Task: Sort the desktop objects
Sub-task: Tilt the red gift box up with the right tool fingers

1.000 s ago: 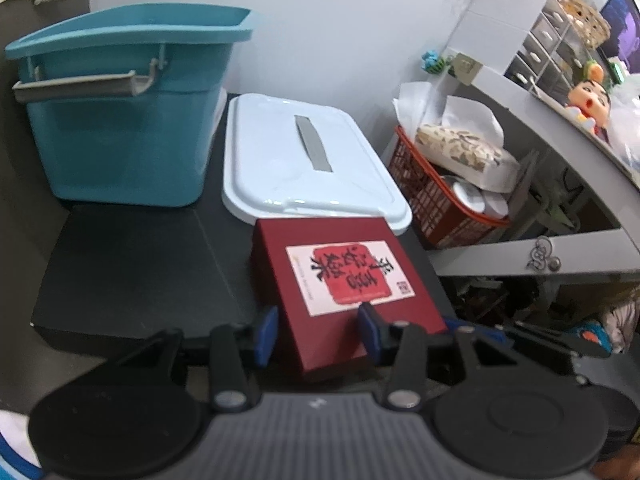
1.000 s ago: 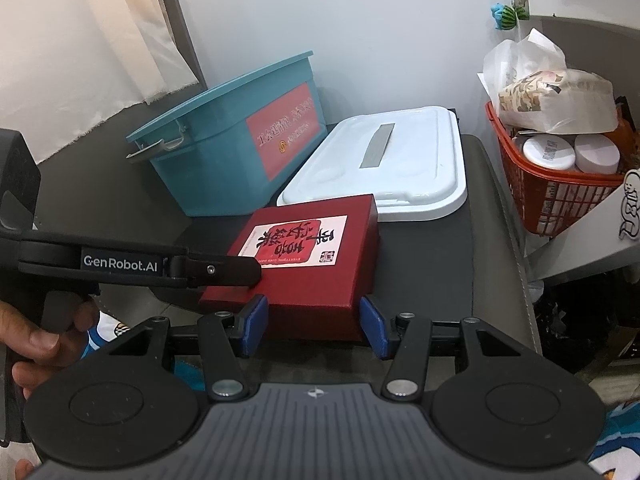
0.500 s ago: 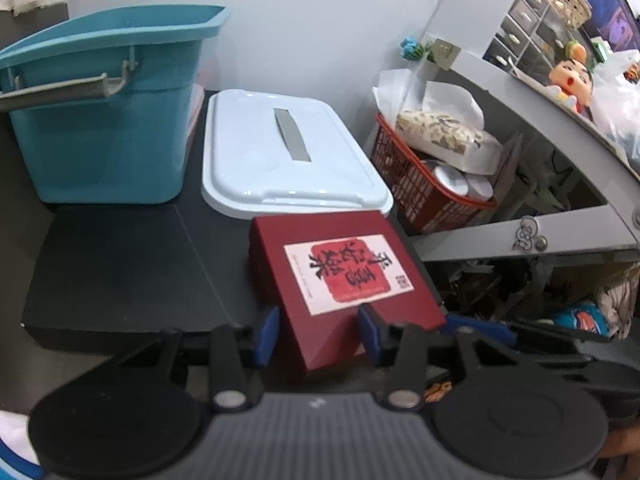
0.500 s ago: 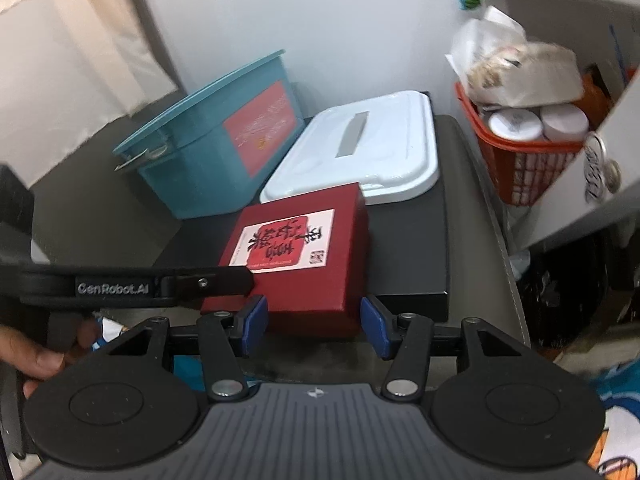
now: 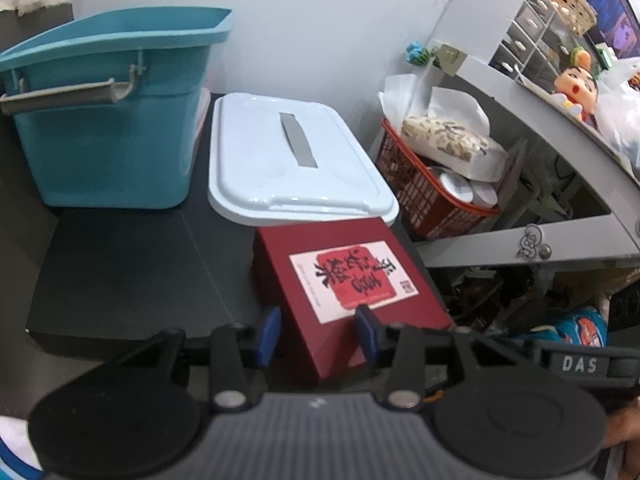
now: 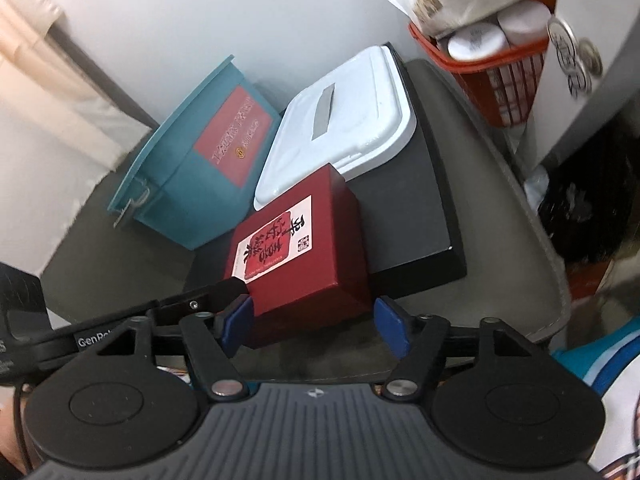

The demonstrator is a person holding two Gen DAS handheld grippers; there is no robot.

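Observation:
A dark red box with a white and red label lies at the near edge of a black board, its near corner hanging past the edge. My left gripper has that corner between its blue pads; the jaws are closing and press on the box. In the right wrist view the red box sits between the pads of my right gripper. Its jaws are opening, and the right pad stands clear of the box side. A finger of the left gripper touches the box's left corner.
A teal bin with a grey handle stands at the back left. Next to it a white lid lies flat. A red basket with tissues and jars stands to the right, under a grey desk that crowds that side.
The right gripper has rolled, so its view now tilts, and its jaws have widened off the red box. The left gripper and the box have stayed in place.

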